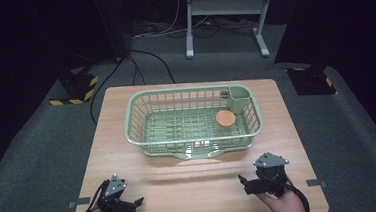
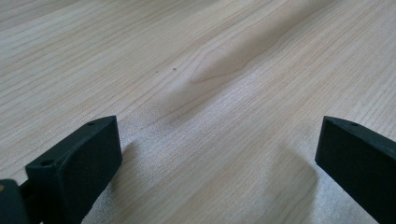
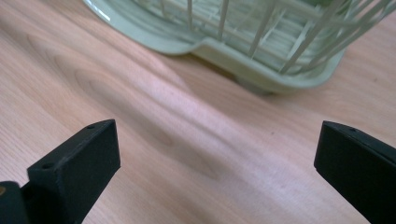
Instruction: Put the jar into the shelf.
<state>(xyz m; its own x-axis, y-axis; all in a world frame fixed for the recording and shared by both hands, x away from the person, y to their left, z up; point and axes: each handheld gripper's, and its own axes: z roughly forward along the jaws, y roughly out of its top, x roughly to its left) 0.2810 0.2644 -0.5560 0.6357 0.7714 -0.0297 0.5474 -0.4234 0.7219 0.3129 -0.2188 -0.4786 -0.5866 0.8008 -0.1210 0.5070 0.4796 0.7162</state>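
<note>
Green basket sits mid-counter, landmark for all below. Inside it: an orange disc on the floor toward the right end, and a green cup in the far right corner just behind the disc.

Left hand-held gripper: near the counter's front edge, well apart from the basket, off its front left corner. Jaws wide apart, nothing between them; bare wood below.

Right hand-held gripper: in front of the basket's right end, near but not touching. Jaws wide apart, nothing held. Its own view looks along the counter at the basket's front wall.
</note>
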